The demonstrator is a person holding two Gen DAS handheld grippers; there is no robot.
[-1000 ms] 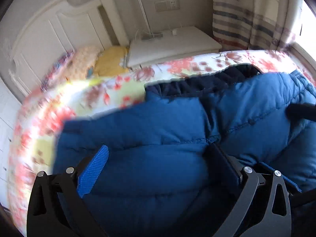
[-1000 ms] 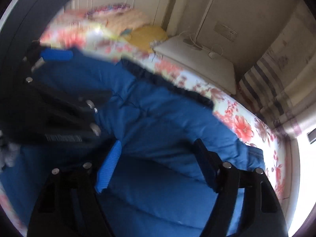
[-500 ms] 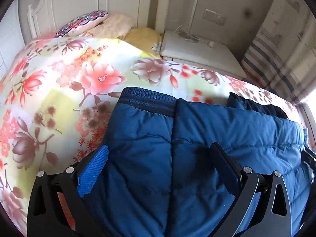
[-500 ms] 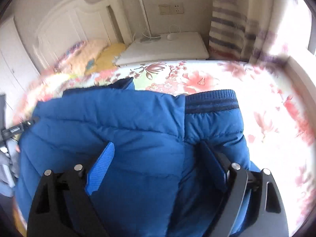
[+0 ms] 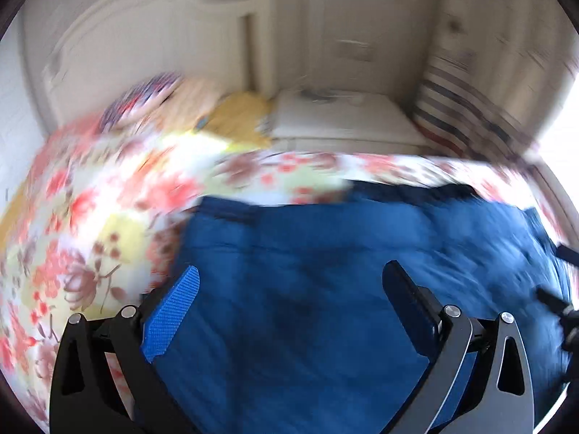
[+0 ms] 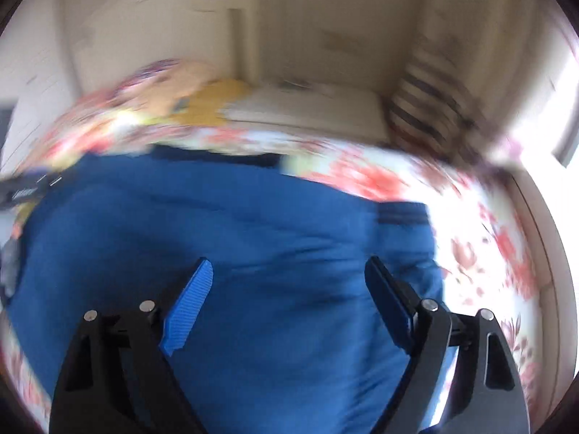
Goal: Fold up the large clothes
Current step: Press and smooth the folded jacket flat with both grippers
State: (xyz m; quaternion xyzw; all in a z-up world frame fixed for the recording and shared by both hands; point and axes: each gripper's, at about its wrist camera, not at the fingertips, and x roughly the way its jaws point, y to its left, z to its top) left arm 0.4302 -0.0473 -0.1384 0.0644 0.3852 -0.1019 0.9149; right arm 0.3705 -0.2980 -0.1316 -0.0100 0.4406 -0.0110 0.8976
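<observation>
A bedroom with a white panelled headboard [image 5: 137, 54], a low white bedside cabinet [image 5: 340, 119] and a striped curtain [image 5: 456, 108] lies behind a bed covered in a floral red-and-yellow bedspread [image 5: 90, 224]; both views are smeared by motion. Pillows, one of them yellow [image 6: 213, 103], sit at the head of the bed, clear of the working area.

The puffy, quilted blue padded jacket [image 5: 325, 271] lies spread flat on the bedspread, which gives it the broad soft surface a bulky garment needs for folding. Its darker ribbed edge [image 6: 401, 213] faces the headboard, and the visible outline looks fairly squared, so I judge at least one fold is already in.

The left tool [image 5: 291, 291] hangs above the jacket's left part with its blue pads well apart and nothing pinched between them. The right tool [image 6: 289, 284] hangs over the right part, likewise spread wide and empty. Each is angled down at the fabric, one per side, probably because a large garment folds evenly only when both edges are handled together. A dark piece at the left view's right edge is likely the other tool, though blur prevents certainty.
</observation>
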